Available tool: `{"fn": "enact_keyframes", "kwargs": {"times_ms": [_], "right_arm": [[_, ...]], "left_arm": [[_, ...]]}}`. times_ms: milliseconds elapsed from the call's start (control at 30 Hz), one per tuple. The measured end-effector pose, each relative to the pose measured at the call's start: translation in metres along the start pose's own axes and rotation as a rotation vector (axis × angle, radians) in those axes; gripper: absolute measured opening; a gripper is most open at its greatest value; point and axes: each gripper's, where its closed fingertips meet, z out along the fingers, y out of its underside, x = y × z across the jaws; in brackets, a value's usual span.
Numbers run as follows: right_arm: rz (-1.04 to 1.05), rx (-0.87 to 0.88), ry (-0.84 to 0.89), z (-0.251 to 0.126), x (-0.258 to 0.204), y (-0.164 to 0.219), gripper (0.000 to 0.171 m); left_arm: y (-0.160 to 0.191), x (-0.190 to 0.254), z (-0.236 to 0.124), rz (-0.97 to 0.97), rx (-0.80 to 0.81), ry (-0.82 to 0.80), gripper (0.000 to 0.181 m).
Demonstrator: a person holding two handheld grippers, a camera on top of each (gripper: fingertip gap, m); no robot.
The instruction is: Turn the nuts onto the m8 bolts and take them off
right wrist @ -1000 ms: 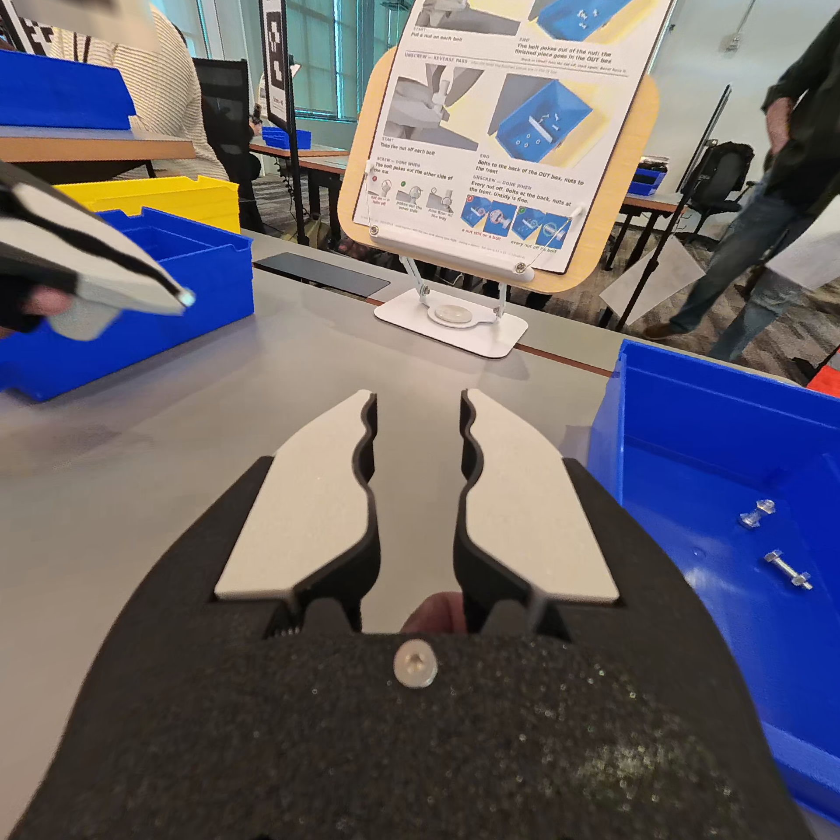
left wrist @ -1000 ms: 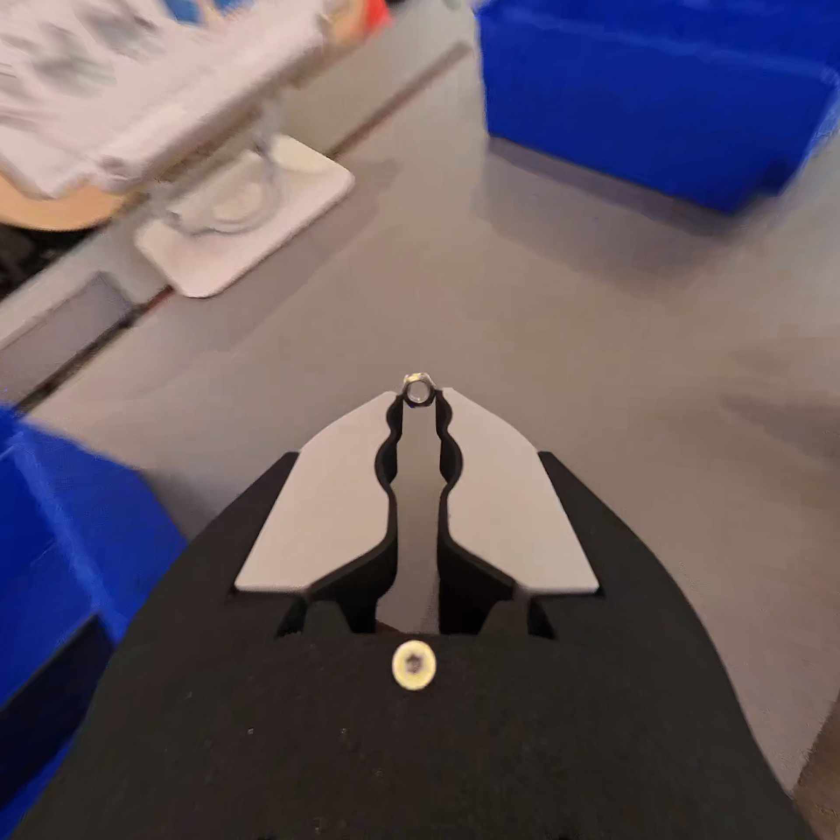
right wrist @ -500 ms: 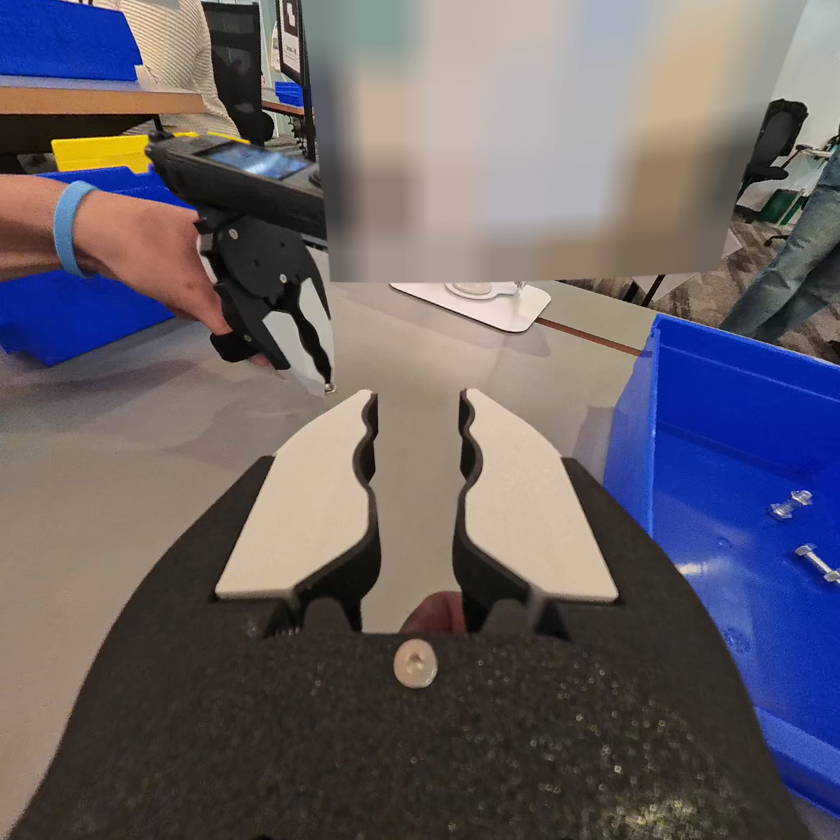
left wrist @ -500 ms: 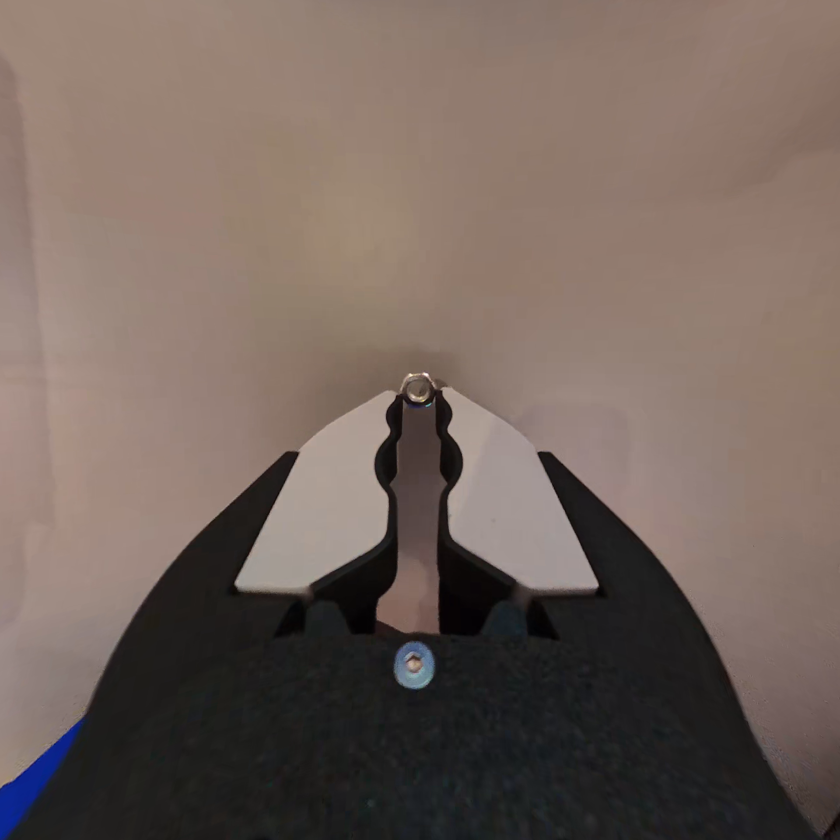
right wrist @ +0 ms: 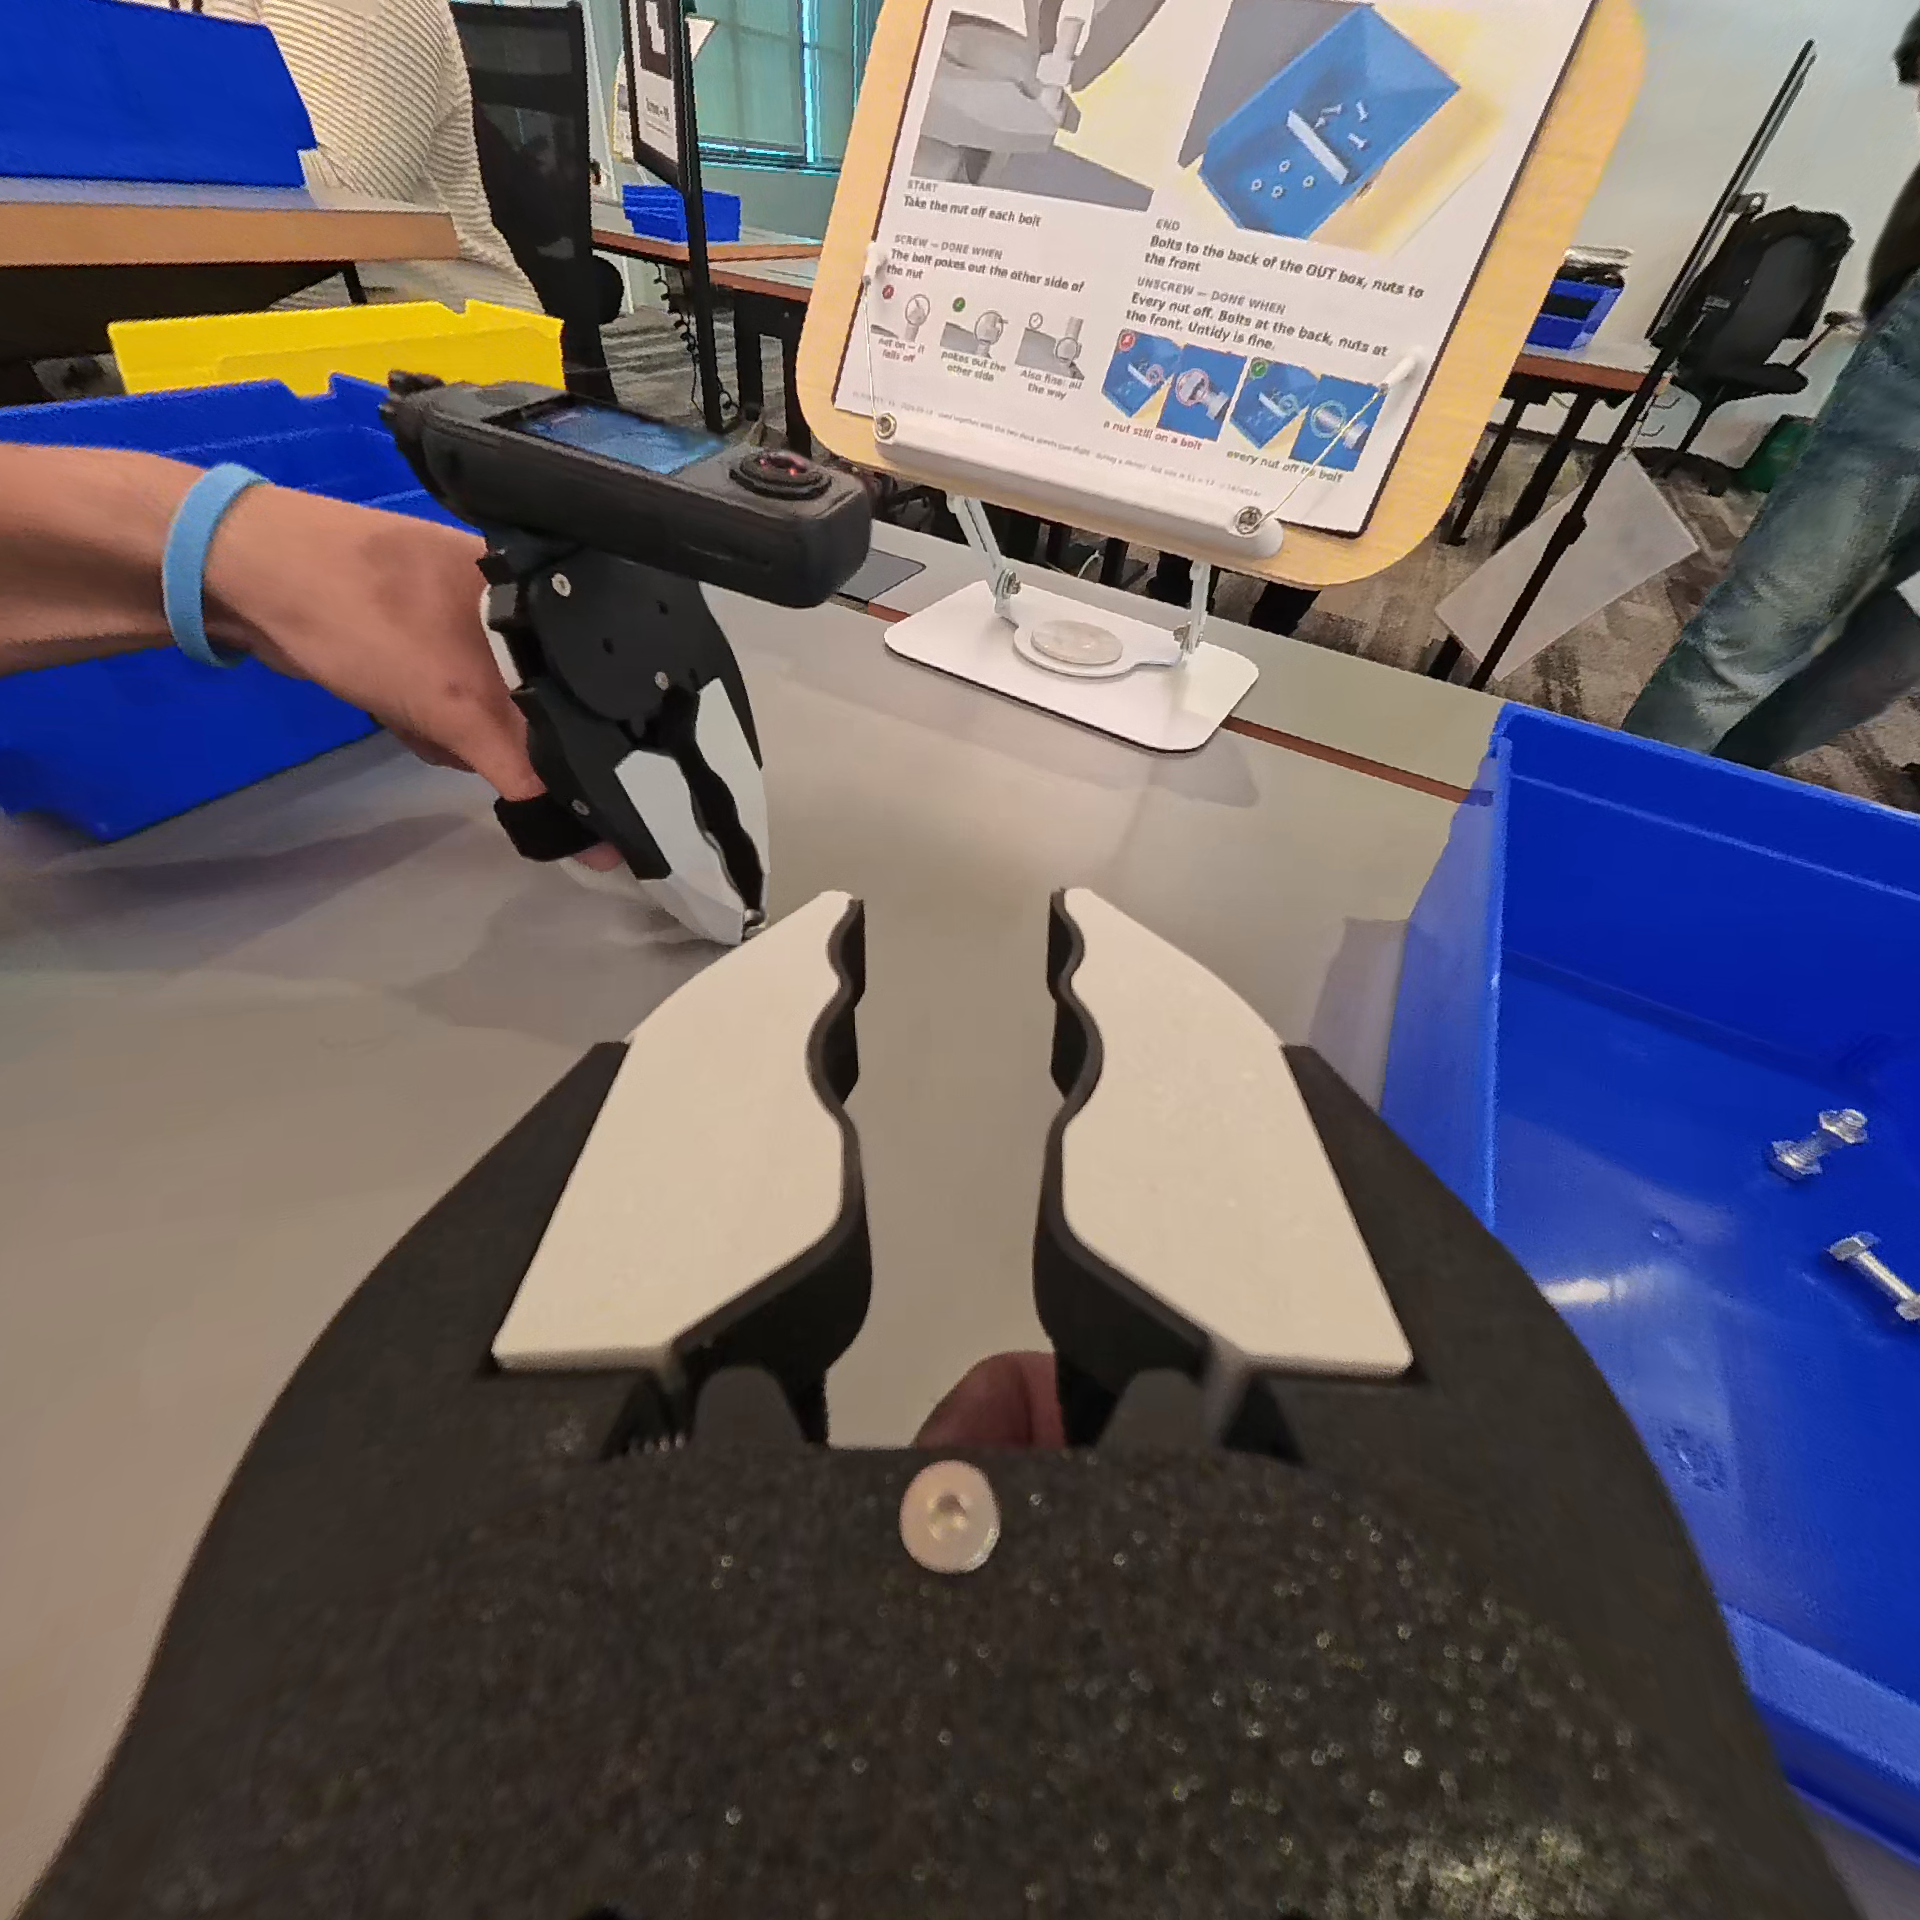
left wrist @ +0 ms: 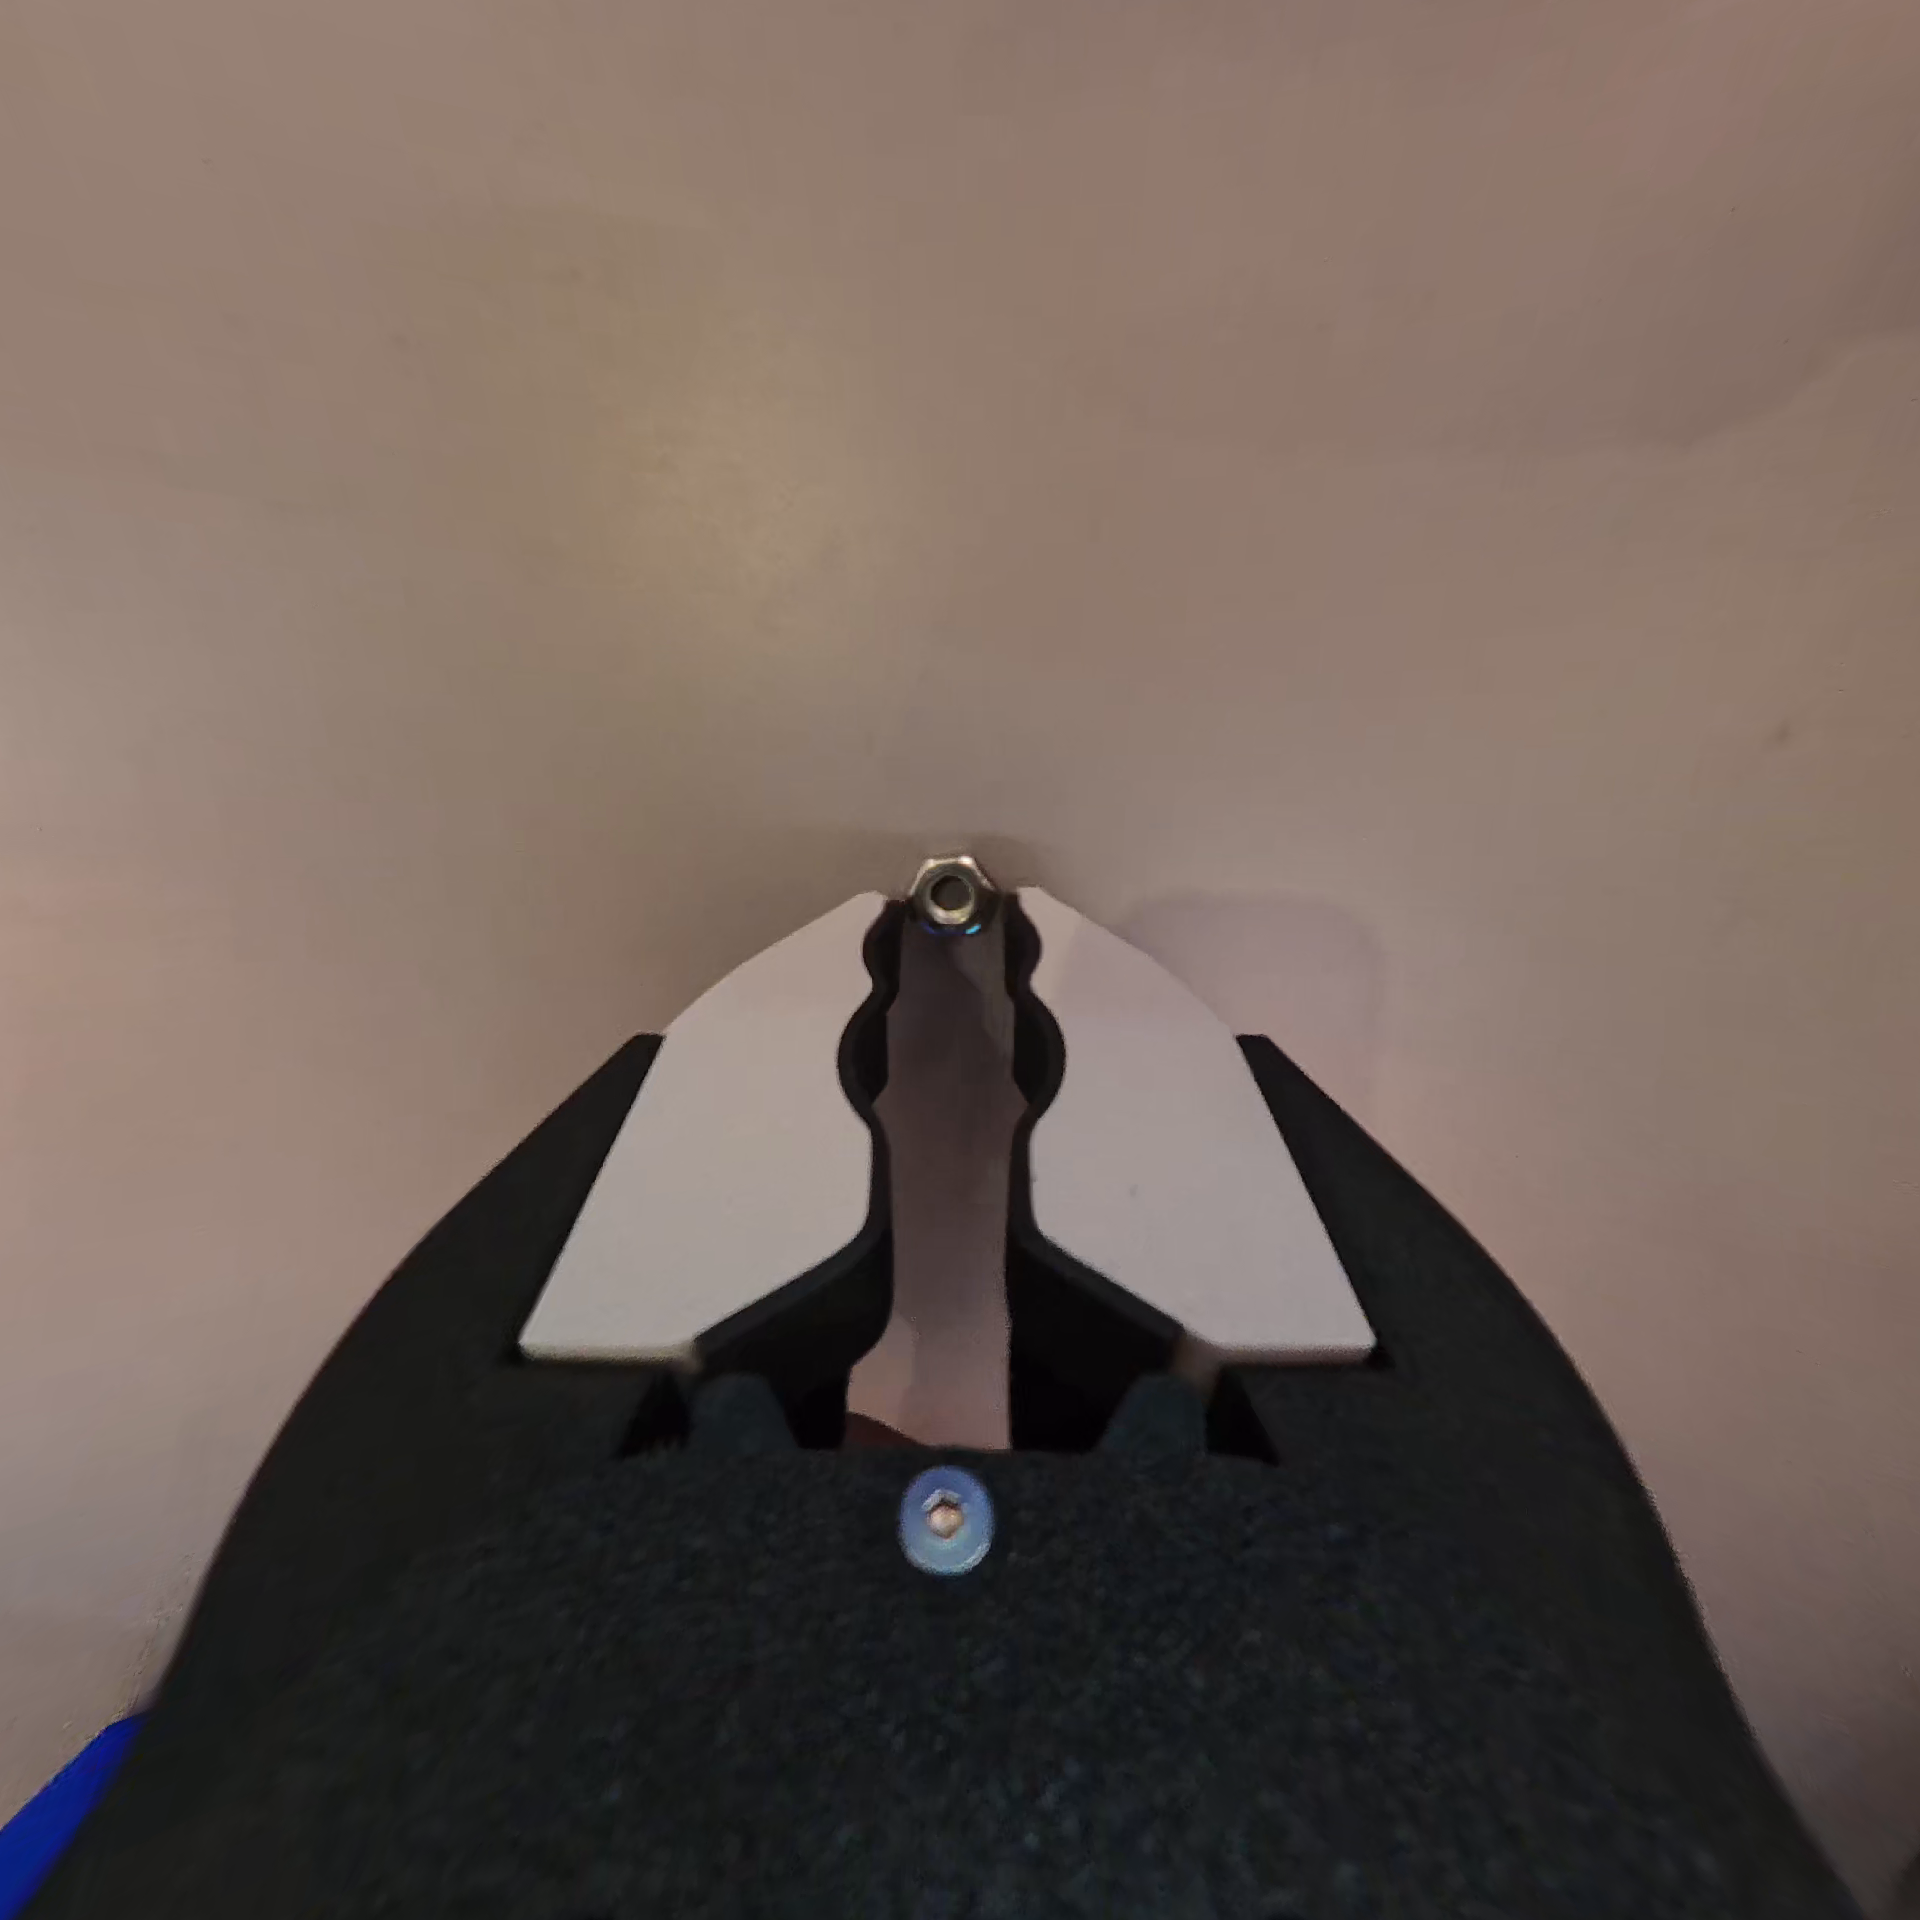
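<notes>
Nut sitting pinched in left tongs tips, low over bench; right tongs (spread, empty) hovering, bolts lying to their right.

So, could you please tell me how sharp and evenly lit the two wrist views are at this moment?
Left wrist view: the nut in the left gripper is crisp; the grey table fills the frame, featureless, with a warm glow at centre. Right wrist view: the right gripper is sharp, wide-angle bending curves the blue bin, and the bolts look slightly soft.
</notes>
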Motion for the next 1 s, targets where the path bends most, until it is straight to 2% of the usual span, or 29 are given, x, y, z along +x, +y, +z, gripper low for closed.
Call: {"fn": "enact_keyframes", "kwargs": {"times_ms": [100,200,300,367,467,533,633,733,867,1000], "right_arm": [[0.005,0.000,-0.001,0.000,0.001,0.000,0.033],[-0.001,0.000,-0.006,0.000,0.000,-0.001,0.033],[-0.007,0.001,-0.017,0.002,-0.002,-0.002,0.033],[-0.014,-0.003,-0.026,0.006,-0.004,0.000,0.033],[-0.023,-0.009,-0.036,0.011,-0.006,0.004,0.035],[-0.028,-0.012,-0.032,0.014,-0.005,0.007,0.036],[-0.011,-0.005,-0.009,0.014,-0.001,0.011,0.043],[0.018,-0.004,0.002,0.013,0.000,0.015,0.054],[0.015,-0.032,0.006,0.011,-0.003,0.021,0.057],[0.005,-0.047,0.002,0.012,-0.008,0.023,0.059]], "left_arm": [[-0.002,-0.001,-0.001,-0.046,0.040,0.003,0.036],[-0.001,-0.004,-0.025,-0.110,0.141,-0.091,0.047],[-0.004,0.010,-0.077,-0.223,0.407,-0.182,0.050],[0.003,0.022,-0.117,-0.330,0.614,-0.260,0.060],[0.035,0.035,-0.166,-0.496,0.880,-0.441,0.067],[0.062,0.047,-0.182,-0.594,0.992,-0.538,0.075],[0.102,0.061,-0.190,-0.695,1.051,-0.717,0.080],[0.122,0.074,-0.193,-0.744,1.099,-0.807,0.080],[0.131,0.076,-0.189,-0.733,1.029,-0.885,0.077],[0.132,0.076,-0.191,-0.745,1.010,-0.872,0.071]]}}
